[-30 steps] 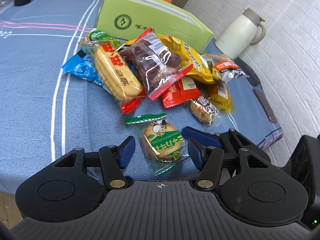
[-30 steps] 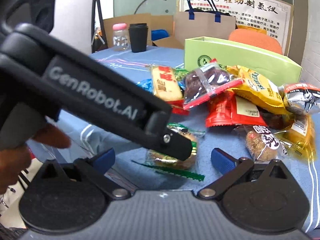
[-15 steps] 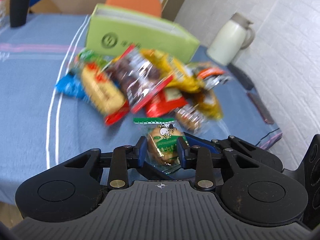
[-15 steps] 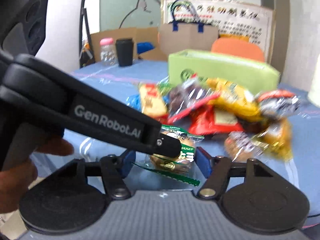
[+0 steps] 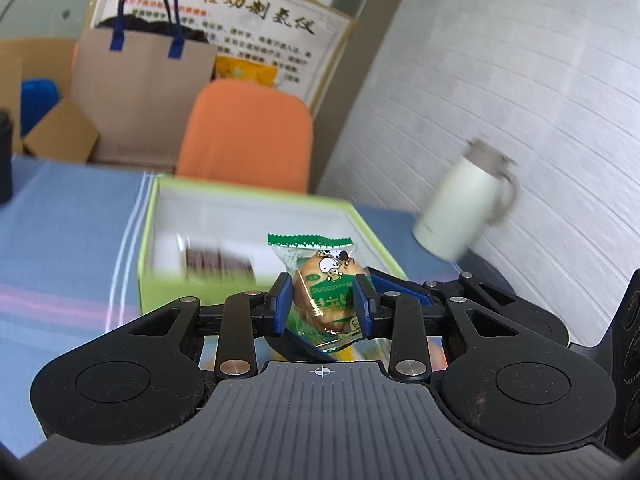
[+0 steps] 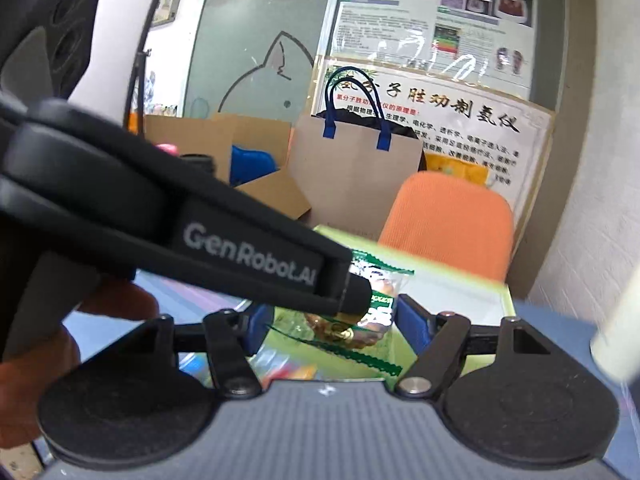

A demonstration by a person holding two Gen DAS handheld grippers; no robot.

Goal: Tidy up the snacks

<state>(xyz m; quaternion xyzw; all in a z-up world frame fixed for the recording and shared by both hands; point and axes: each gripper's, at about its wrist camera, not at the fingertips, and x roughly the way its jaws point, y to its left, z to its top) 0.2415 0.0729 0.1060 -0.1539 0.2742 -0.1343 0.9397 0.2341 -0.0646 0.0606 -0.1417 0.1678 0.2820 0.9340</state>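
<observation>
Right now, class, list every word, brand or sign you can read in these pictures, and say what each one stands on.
"GenRobot.AI": on the side of the left gripper, seen from the right wrist.
Large Chinese heading: on the poster; I cannot quote it reliably.
Small print on that poster and the chart above: too small to read.
Green label on the snack packet: too blurred to read.

The left tool (image 6: 352,300), marked GenRobot.AI, is seen clamped on a green-wrapped snack packet (image 6: 372,312), held between the spread blue fingers (image 6: 412,322) of the right tool (image 6: 332,326). A green box (image 6: 460,296) is seen behind.
</observation>
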